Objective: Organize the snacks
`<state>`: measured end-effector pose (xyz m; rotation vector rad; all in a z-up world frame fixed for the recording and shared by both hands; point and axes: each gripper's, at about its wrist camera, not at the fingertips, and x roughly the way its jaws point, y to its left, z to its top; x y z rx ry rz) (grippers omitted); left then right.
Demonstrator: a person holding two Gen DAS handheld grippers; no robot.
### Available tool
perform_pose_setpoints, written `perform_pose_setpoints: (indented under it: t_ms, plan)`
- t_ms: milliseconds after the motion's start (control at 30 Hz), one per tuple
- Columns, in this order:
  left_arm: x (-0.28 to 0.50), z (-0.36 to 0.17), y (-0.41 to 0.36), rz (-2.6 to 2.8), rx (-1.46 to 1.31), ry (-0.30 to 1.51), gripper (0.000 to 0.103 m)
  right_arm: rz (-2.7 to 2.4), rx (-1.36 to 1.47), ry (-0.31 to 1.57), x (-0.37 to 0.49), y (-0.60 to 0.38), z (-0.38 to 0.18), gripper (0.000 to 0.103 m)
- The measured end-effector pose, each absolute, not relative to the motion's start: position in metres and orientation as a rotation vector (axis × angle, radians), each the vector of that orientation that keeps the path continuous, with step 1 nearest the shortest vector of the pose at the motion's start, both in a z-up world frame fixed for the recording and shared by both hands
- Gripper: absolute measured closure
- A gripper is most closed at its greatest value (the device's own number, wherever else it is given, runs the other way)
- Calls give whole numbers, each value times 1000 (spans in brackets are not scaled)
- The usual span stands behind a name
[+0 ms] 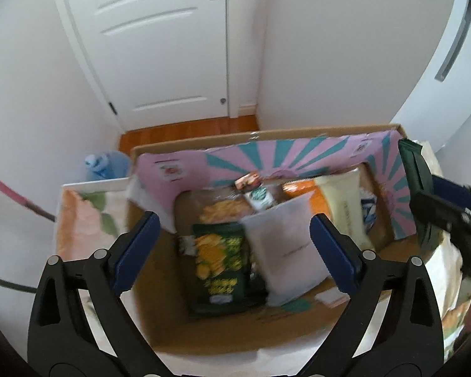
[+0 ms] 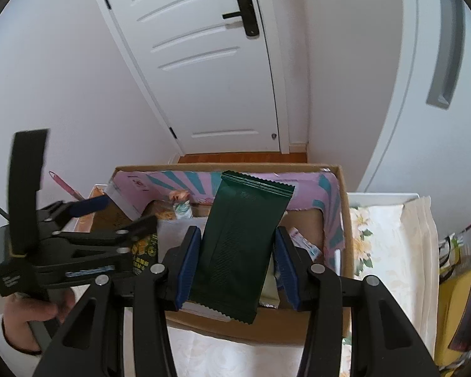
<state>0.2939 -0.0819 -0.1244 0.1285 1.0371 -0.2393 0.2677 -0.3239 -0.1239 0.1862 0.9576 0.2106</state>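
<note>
A cardboard box (image 1: 160, 323) with pink and teal flaps sits on a floral tablecloth and holds several snack packets. Among them are a green and yellow chips bag (image 1: 219, 257) and a frosted white pouch (image 1: 282, 248). My left gripper (image 1: 235, 251) is open and empty, hovering over the box; it also shows in the right wrist view (image 2: 119, 213). My right gripper (image 2: 237, 257) is shut on a dark green packet (image 2: 241, 245), held upright above the box's (image 2: 345, 220) near right part. That packet shows at the right edge in the left wrist view (image 1: 414, 169).
A white door (image 1: 160, 44) and wood floor lie beyond the box. A blue bottle (image 1: 105, 163) stands left of the box. More snack bags (image 2: 458, 298) lie on the table's right side, beside a cream pouch (image 2: 417, 251).
</note>
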Motion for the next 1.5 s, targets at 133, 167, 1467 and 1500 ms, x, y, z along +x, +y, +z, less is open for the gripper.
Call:
perform_pose_setpoints:
  t_ms: [133,167,1467,1500]
  plan:
    - [280,-114,-68,-218,104,1018,7,213,193,996,274,-331,-133,59]
    - [278,-112,-66,-217,98,1016,7,215,192,1004,277,-331,-134,59]
    - [163,32,-48,-177,58,629,0,97,103,725,176,-326,-4,1]
    - [158,35,-49,-174,63,620,0,74,86,705,167,-327,4,1]
